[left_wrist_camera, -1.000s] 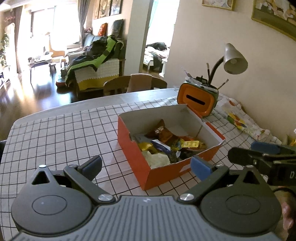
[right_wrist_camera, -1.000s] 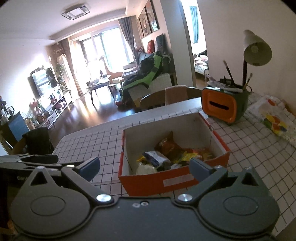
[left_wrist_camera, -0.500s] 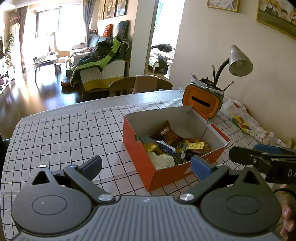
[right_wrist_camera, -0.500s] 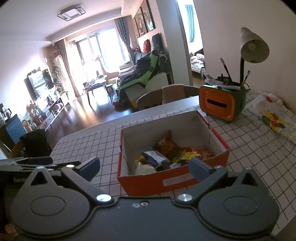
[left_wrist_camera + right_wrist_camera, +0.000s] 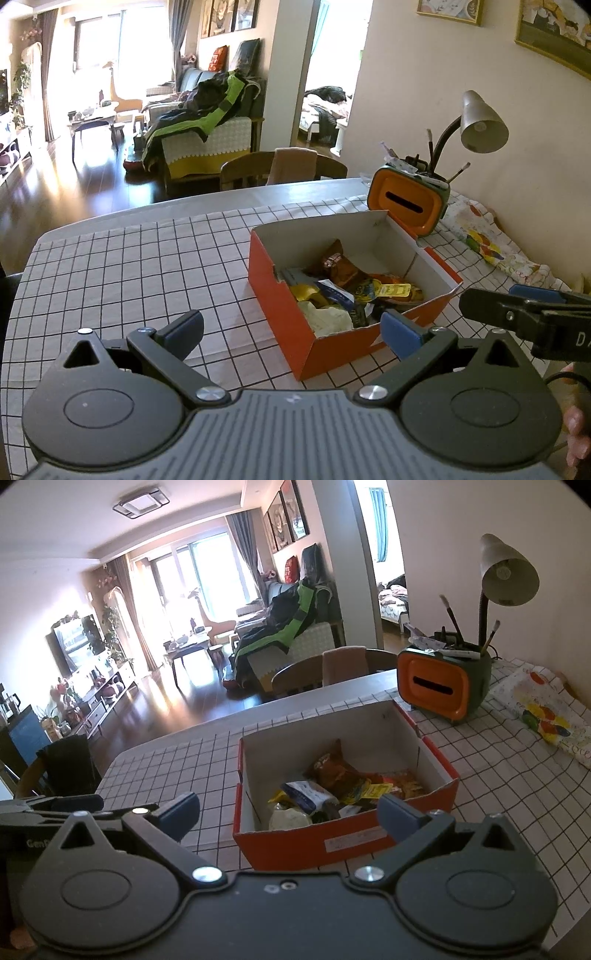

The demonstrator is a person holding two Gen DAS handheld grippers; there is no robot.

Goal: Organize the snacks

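Snacks (image 5: 347,291): heaped wrappers inside orange box (image 5: 280,314) on checked cloth (image 5: 129,266). Left gripper (image 5: 291,328): fingers spread wide, empty, near box. Right gripper (image 5: 288,810): likewise spread, empty. Behind box: orange holder (image 5: 439,686), lamp (image 5: 508,572).

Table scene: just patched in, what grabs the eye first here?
The orange box in the middle of the checked tablecloth, open and holding a heap of snack packets. Behind it, by the wall, stand an orange-faced holder with brushes and a desk lamp. Both the left gripper and the right gripper are open and empty, just short of the box.
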